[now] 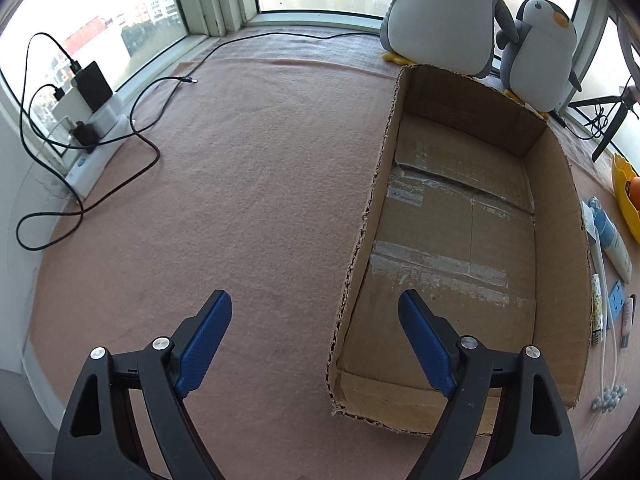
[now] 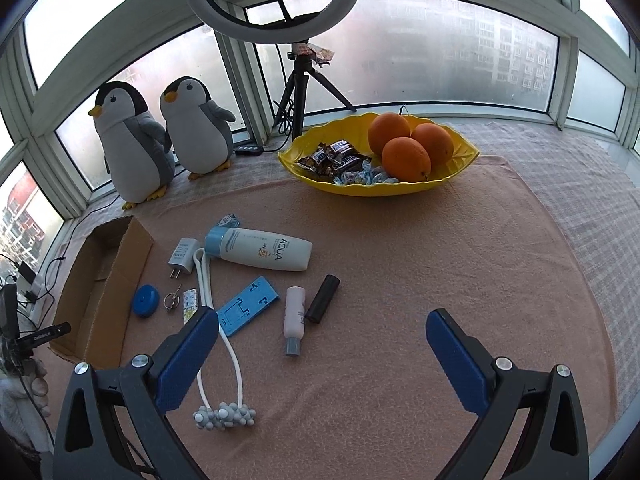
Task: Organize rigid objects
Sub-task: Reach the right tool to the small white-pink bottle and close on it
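Pink towel cloth (image 2: 400, 280) is spread over the whole work surface. An open brown cardboard box (image 1: 560, 240), nothing in it, is seen at three o'clock in the left wrist view and at nine o'clock in the right wrist view. A yellow leaf-shaped plastic bowl (image 2: 460, 176) holding three oranges (image 2: 406, 159) is set at twelve o'clock. Between box and centre, a white sunscreen tube with a blue cap (image 2: 264, 249), a white looped cord with grey beads (image 2: 224, 360), a blue plastic phone stand (image 2: 246, 304), a small pink bottle (image 2: 295, 316) and a black cylinder (image 2: 322, 298) are laid. The left gripper (image 1: 316, 340) is spread over the box's near wall, nothing pinched. The right gripper (image 2: 322, 344) is spread wide, nothing held.
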`<state>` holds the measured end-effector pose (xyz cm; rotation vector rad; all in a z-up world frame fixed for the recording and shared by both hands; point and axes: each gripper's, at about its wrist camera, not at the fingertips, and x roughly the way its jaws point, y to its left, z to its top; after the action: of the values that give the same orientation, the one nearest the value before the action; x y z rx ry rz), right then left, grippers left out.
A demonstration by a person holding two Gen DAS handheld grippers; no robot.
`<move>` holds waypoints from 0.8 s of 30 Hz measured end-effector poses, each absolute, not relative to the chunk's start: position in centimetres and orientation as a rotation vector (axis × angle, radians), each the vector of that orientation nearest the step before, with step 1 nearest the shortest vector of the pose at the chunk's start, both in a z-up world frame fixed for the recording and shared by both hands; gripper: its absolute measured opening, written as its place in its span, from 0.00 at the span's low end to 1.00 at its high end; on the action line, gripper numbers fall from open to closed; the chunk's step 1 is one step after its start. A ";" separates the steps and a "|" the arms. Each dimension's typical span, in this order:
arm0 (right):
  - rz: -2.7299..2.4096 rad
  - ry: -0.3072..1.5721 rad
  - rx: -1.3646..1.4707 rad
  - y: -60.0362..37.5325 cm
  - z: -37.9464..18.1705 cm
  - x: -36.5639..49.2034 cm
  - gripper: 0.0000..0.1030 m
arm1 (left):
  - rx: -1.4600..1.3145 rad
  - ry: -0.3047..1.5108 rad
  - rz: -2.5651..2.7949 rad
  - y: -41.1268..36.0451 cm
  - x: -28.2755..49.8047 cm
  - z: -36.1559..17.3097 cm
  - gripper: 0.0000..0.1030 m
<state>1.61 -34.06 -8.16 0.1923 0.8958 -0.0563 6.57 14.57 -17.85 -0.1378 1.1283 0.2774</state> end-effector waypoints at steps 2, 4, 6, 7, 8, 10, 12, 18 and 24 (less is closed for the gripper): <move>-0.059 0.901 0.194 -34.4 -8.3 1.9 0.98 | -0.140 1.138 0.278 14.6 6.7 -18.2 0.76; -0.043 0.911 0.190 -34.5 -8.4 2.4 0.94 | -0.140 1.143 0.278 14.7 6.8 -18.5 0.73; -0.034 0.922 0.175 -34.2 -8.7 2.9 0.90 | -0.143 1.148 0.277 14.8 6.9 -18.6 0.72; -0.027 0.930 0.170 -34.1 -8.9 3.1 0.86 | -0.143 1.150 0.276 14.8 7.0 -18.7 0.69; -0.020 0.940 0.167 -34.0 -9.1 3.4 0.84 | -0.142 1.154 0.275 14.8 7.0 -18.8 0.67; -0.001 0.970 0.168 -33.7 -9.7 3.9 0.73 | -0.146 1.164 0.267 14.8 7.2 -19.0 0.60; 0.028 1.003 0.165 -33.2 -10.6 4.5 0.67 | -0.147 1.171 0.262 14.8 7.3 -19.3 0.59; 0.094 1.072 0.105 -31.3 -13.0 6.0 0.59 | -0.144 1.179 0.226 14.4 7.5 -19.7 0.54; 0.121 1.132 0.070 -30.3 -15.3 7.8 0.43 | -0.126 1.171 0.233 13.9 7.5 -19.8 0.54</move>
<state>7.75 -30.27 -15.34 0.0702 1.1315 0.1210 7.54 13.93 -19.84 -0.1256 1.1709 0.2327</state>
